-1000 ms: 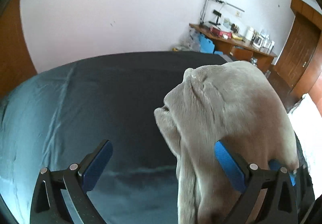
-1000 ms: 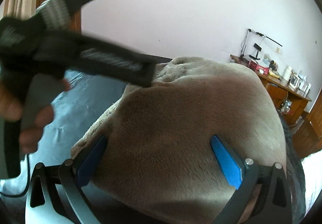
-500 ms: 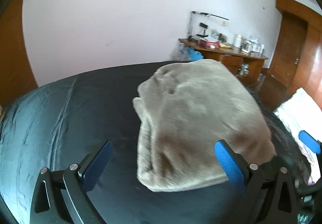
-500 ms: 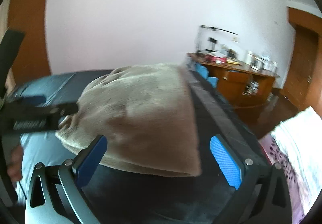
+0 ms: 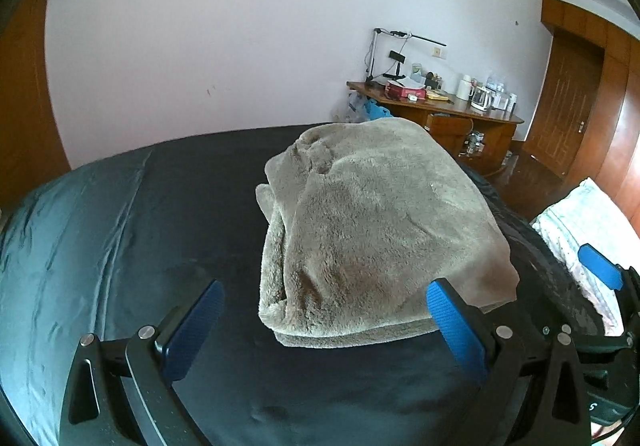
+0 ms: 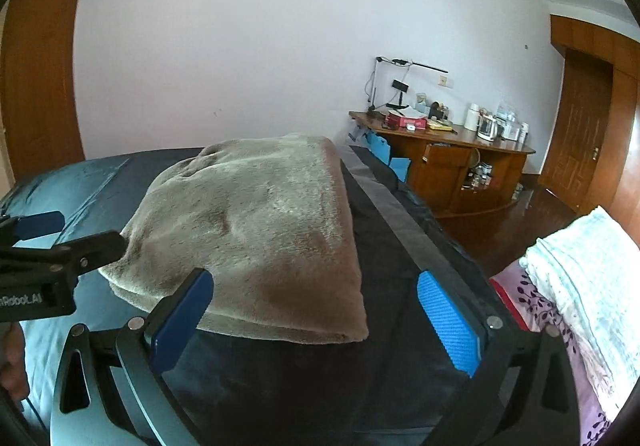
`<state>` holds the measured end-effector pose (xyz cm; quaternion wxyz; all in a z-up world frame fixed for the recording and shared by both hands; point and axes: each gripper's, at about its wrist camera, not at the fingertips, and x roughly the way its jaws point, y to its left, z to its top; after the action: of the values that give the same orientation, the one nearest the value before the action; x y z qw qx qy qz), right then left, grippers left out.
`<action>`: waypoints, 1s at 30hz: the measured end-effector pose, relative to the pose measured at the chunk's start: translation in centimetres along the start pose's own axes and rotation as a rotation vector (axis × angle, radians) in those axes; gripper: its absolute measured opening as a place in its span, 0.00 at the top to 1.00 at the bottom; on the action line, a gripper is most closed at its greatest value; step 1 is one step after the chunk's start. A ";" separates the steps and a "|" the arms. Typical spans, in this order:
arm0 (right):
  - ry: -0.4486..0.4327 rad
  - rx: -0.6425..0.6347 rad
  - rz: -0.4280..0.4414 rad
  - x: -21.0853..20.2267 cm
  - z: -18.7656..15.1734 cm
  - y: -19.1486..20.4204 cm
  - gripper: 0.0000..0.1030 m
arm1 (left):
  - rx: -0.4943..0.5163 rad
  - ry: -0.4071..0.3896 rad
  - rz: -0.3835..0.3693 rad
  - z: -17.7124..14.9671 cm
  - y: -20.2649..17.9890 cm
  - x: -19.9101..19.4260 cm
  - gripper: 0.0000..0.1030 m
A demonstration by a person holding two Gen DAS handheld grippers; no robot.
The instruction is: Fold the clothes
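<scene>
A folded beige fleece garment (image 5: 380, 221) lies on the dark sheet of the bed (image 5: 172, 213); it also shows in the right wrist view (image 6: 256, 230). My left gripper (image 5: 324, 330) is open and empty, just short of the garment's near edge. My right gripper (image 6: 316, 322) is open and empty, in front of the garment's near right corner. The left gripper's body (image 6: 48, 270) shows at the left of the right wrist view, and one blue fingertip (image 5: 600, 272) of the right gripper shows at the right of the left wrist view.
A wooden desk (image 6: 448, 157) with a lamp, kettle and clutter stands against the far wall beyond the bed's right edge. A floral and white bedding pile (image 6: 580, 286) lies to the right. A wooden door (image 6: 580, 125) is at the far right.
Both grippers have let go of the fleece and pulled back toward me. The garment has dropped from a held-up drape to a folded pile flat on the bed.
</scene>
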<state>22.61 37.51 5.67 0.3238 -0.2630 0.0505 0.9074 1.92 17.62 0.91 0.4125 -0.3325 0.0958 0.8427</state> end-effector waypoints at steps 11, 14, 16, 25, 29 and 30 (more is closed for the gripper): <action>-0.019 0.019 0.003 -0.4 0.1 -0.1 0.01 | -0.017 0.013 -0.007 0.0 0.2 0.1 0.00; -0.039 0.027 -0.002 -0.8 0.4 0.0 0.01 | -0.019 0.001 0.004 0.1 0.2 -0.2 0.00; -0.046 0.023 -0.003 -1.1 0.6 0.1 0.01 | -0.018 -0.007 0.014 0.1 0.1 -0.3 0.00; -0.016 0.014 0.011 -0.3 0.0 0.4 0.01 | -0.015 -0.008 0.020 0.0 0.2 -0.3 0.00; -0.015 0.012 0.016 -0.3 -0.1 0.5 0.01 | -0.014 -0.004 0.018 -0.1 0.1 -0.2 0.00; -0.015 0.012 0.017 -0.3 -0.1 0.5 0.01 | -0.013 -0.003 0.019 -0.1 0.1 -0.2 0.00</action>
<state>22.53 36.90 5.73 0.3179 -0.2539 0.0559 0.9118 2.00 17.42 0.91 0.4026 -0.3329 0.0926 0.8477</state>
